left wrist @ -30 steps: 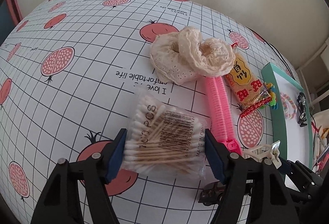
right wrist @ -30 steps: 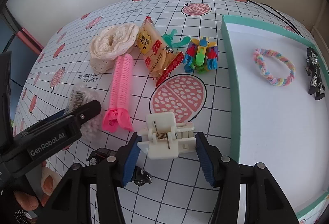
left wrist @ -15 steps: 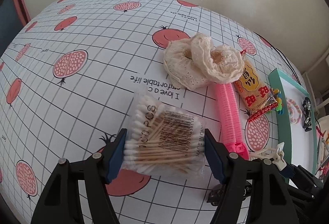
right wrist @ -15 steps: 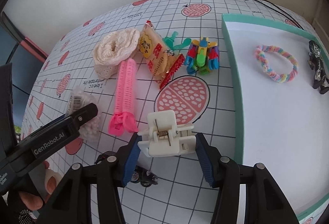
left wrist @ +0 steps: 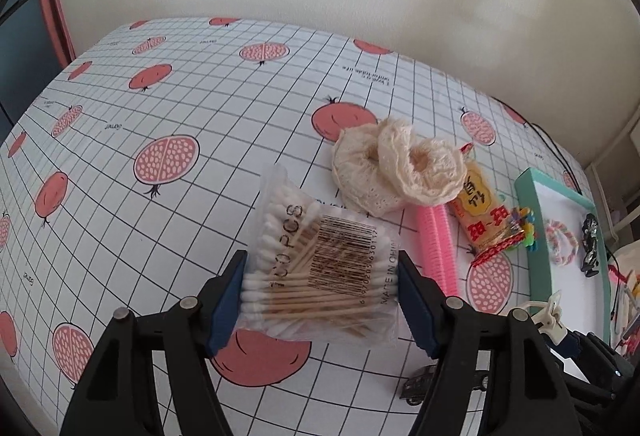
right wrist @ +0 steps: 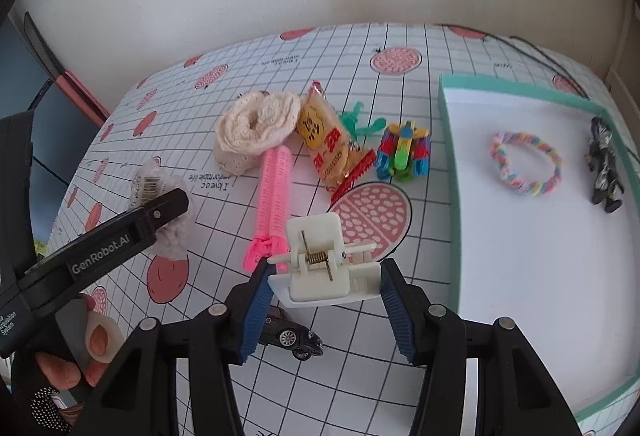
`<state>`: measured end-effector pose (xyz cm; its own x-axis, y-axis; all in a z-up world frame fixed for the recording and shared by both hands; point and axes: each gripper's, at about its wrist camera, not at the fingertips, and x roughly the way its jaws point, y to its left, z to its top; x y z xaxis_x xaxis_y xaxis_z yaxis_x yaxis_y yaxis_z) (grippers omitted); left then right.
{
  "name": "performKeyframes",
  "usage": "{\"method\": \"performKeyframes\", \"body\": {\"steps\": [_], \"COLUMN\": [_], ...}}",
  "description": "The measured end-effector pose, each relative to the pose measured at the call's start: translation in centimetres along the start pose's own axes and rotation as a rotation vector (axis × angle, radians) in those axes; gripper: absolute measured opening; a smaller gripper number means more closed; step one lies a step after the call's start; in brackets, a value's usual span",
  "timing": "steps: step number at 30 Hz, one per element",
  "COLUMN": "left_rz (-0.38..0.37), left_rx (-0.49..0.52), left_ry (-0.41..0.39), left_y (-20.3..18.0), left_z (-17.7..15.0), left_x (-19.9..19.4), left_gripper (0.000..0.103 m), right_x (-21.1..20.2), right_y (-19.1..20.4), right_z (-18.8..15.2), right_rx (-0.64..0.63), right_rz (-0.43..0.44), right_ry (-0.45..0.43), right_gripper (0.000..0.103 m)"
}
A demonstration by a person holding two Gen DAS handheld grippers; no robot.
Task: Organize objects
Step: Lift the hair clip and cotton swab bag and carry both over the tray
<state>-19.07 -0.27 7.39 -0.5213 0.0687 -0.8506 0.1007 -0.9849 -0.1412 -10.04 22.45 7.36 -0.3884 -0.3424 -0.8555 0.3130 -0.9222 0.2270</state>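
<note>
The gridded tablecloth (left wrist: 208, 108) lay under everything. The teal-rimmed tray (right wrist: 448, 140), at its right, held a pastel braided ring (right wrist: 524, 164) and a dark figurine (right wrist: 604, 164). Beside the tray lay a lace scrunchie (left wrist: 396, 164), pink roller (right wrist: 274, 188), snack packet (right wrist: 324, 140) and toy car (right wrist: 290, 336). The left gripper (left wrist: 320, 300) was clamped on a cotton swab packet (left wrist: 320, 268), raised off the cloth. The right gripper (right wrist: 324, 300) was clamped on a white hair claw (right wrist: 320, 264), near the tray's edge.
</note>
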Motion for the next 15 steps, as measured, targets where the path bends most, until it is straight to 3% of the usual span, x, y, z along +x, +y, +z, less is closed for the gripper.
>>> {"method": "performKeyframes", "body": {"steps": [9,15], "left_rz": [-0.028,-0.053], "left_rx": [0.023,0.05], "left_ry": [-0.063,-0.09], "left_y": [-1.4,-3.4], "left_z": [0.4,0.3], "left_x": [-2.2,-3.2], "left_gripper": [0.072,0.072], "right_x": [-3.3,-4.9], "right_y": [-1.0,-3.9], "right_z": [0.2,0.4], "right_rx": [-0.016,0.032], "right_rz": [-0.043,-0.074], "right_ry": [-0.059,-0.082], "right_gripper": [0.056,0.056]}}
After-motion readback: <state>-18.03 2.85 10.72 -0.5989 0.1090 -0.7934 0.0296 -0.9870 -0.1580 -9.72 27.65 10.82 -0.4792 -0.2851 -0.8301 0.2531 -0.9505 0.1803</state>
